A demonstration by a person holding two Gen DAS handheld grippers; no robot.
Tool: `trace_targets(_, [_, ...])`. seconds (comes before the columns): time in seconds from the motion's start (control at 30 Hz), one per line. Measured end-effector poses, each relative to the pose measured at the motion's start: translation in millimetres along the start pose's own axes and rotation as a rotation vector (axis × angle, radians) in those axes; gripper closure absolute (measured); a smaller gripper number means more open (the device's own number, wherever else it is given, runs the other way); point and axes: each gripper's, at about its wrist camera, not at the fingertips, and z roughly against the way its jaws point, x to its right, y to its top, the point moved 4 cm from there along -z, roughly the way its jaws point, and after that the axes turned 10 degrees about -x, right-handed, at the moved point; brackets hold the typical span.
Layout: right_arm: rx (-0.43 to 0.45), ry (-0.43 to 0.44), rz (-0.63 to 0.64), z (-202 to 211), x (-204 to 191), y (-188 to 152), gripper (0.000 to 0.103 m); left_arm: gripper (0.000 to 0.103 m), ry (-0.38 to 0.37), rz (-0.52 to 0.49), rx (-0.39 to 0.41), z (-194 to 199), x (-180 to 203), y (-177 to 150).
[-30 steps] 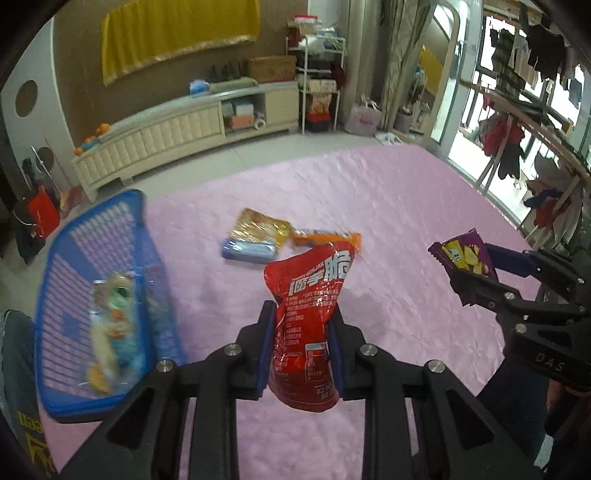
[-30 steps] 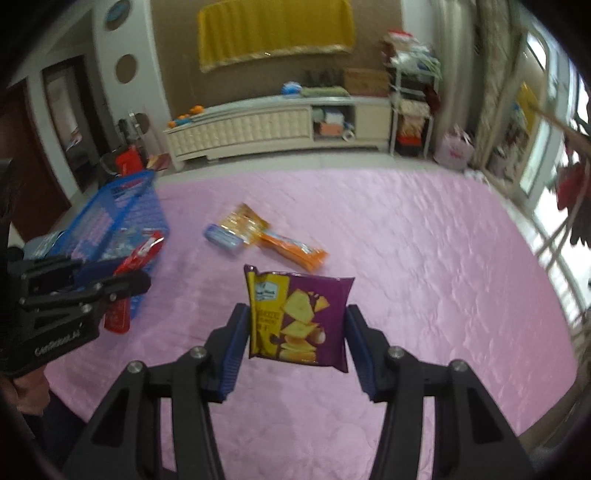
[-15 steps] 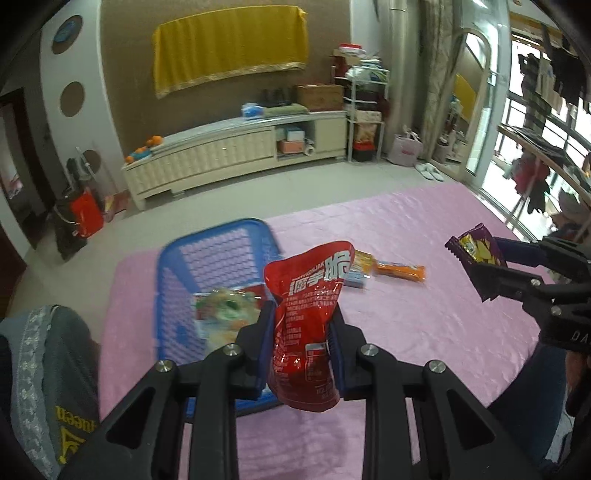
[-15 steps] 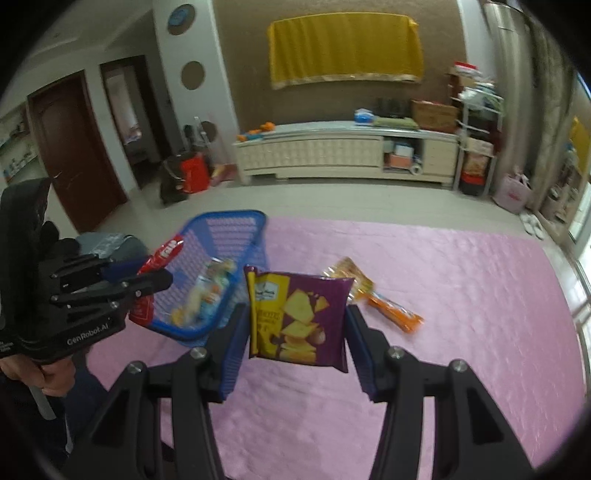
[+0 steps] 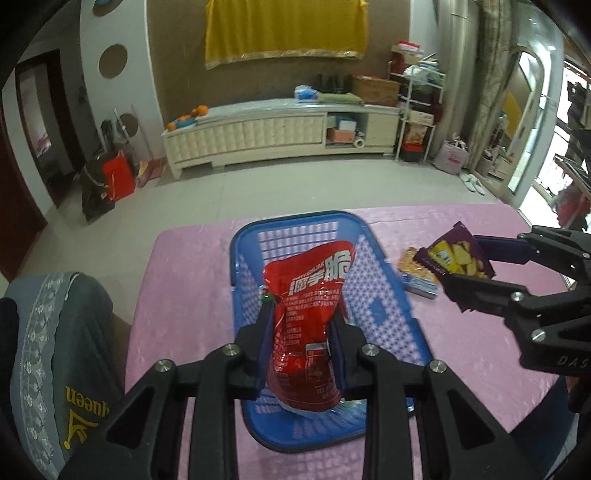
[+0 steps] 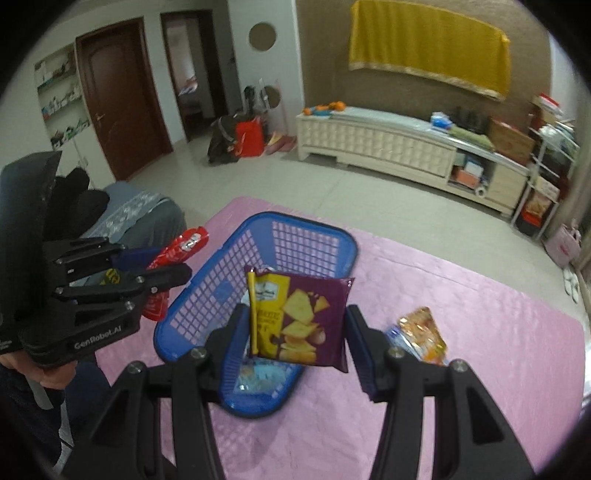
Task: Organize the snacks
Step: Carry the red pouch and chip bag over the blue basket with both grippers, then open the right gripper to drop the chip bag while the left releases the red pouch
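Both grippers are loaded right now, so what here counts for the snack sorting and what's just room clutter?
Job:
left gripper holding red pouch
right gripper holding purple chip bag
blue basket
orange snack packet on the pink cloth

Clutter:
cream cabinet
yellow hanging

Both cameras look forward and down, close above the blue basket (image 5: 384, 317). The left view faces it head-on, the right view (image 6: 295, 236) from its right. Both share basket and cabinet (image 5: 258, 136).
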Motion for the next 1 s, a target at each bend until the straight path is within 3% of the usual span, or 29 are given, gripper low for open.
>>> trace_targets(0.23, [-0.073, 0.014, 0.035, -56, 1, 25, 0.046, 0.077, -0.014, 0.052, -0.035, -33, -27, 9])
trace_targets(0.5, [-0.117, -0.078, 0.081, -94, 4, 47, 0.046, 0.077, -0.005, 0.057, -0.063, -52, -33, 9])
trace_targets(0.57, [-0.116, -0.116, 0.067, -97, 9, 52, 0.036, 0.077, -0.007, 0.055, -0.062, -51, -33, 8])
trace_targets(0.67, [-0.128, -0.106, 0.04, -97, 14, 50, 0.022, 0.077, -0.005, 0.049, -0.07, -51, -32, 5])
trace_targets(1.0, [-0.121, -0.066, -0.059, -72, 31, 28, 0.017, 0.077, -0.012, 0.039, -0.075, -40, -18, 3])
